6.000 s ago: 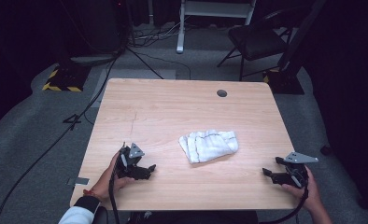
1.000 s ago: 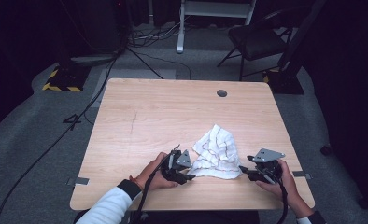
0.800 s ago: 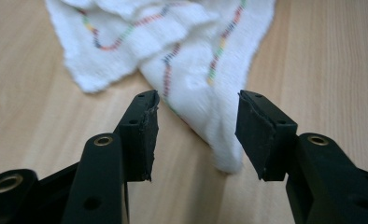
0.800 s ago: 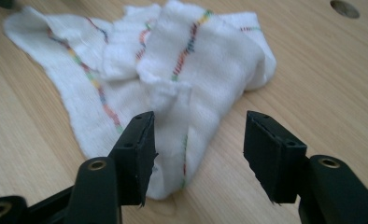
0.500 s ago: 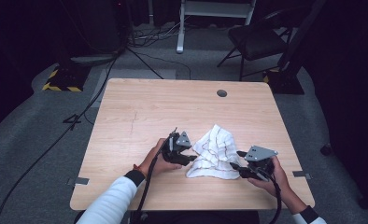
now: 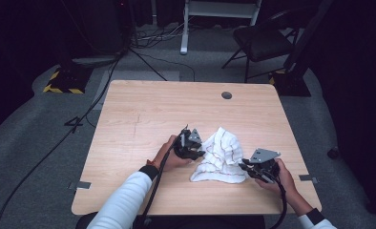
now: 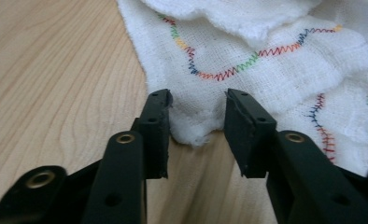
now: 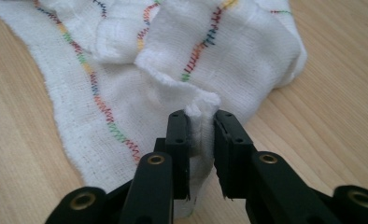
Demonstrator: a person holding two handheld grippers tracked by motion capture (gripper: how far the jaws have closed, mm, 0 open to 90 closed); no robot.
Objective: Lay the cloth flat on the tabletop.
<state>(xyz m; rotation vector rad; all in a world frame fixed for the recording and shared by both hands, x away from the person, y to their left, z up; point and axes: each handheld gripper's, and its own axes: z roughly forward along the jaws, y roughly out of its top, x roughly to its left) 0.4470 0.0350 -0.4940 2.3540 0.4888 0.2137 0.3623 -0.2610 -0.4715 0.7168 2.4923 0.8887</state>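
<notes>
Cloth held on one side only: risk of a lopsided pull

High view: the white gauze cloth with wavy multicoloured stitching [image 6: 220, 156] lies bunched on the pale wooden table [image 6: 143, 114], between the two tools. The left gripper [image 6: 194, 151] sits against the cloth's near-left edge; the right gripper [image 6: 247, 168] meets its opposite corner. Should the hands draw apart now, I judge that the cloth would drag toward the right gripper rather than spread.

Left gripper view: the left gripper [image 7: 197, 116] has its jaws apart, with a small lobe of the cloth's hem [image 7: 196, 128] lying between the tips but not pinched. Closing from here could catch only that thin fringe, which may slip out under tension, or the lower jaw could scrape the table.

Right gripper view: the right gripper [image 8: 201, 128] is clamped on a raised fold of the cloth [image 8: 203, 105], jaws nearly together with fabric bunched between them. The bite looks shallow and near the tips, so a firm tug might strip it free; several layers may also be caught, which would keep the cloth from opening flat.
</notes>
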